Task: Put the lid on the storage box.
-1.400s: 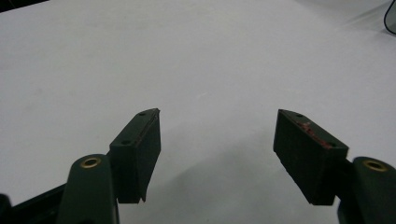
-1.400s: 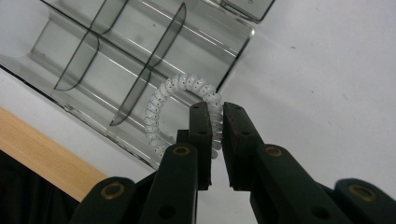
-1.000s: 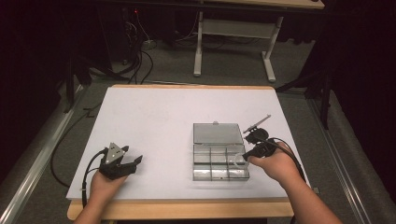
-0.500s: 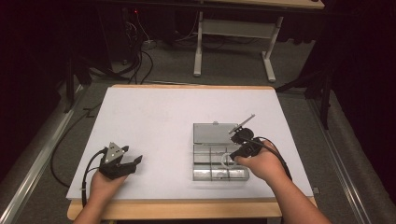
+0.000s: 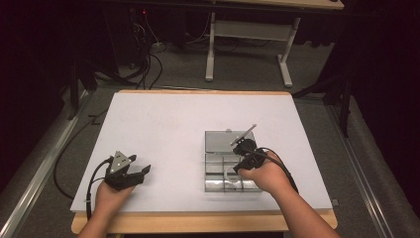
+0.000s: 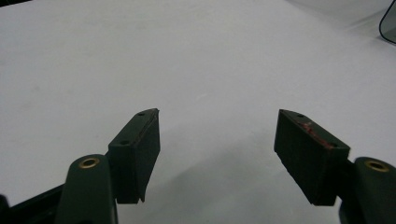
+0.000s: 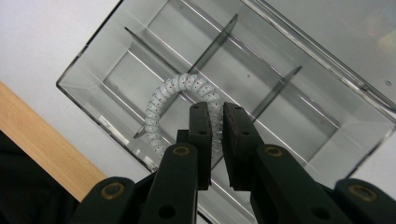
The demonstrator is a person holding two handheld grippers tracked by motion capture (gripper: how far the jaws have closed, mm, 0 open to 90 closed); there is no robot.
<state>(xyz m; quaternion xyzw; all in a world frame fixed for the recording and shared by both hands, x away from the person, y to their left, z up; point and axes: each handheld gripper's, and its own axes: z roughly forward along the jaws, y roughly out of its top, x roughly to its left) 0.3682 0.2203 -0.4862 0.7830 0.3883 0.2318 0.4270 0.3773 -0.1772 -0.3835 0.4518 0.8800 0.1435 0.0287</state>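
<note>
A clear plastic box with several compartments lies on the white table, its lid folded flat behind it. My right gripper hangs over the box's near compartments. In the right gripper view its jaws are shut on a white spiral coil ring, which hangs above the dividers of the box; I cannot tell which compartment it is over. My left gripper rests at the table's near left. It stands open with nothing between its pads.
The white table top spreads wide to the left of and behind the box. Its wooden front edge runs close to the box's near wall. A table frame and cables stand on the dark floor beyond.
My right gripper has moved left and slightly down, from the box's right edge to over its compartments, with the coil ring still in it. The left gripper has stayed put.
</note>
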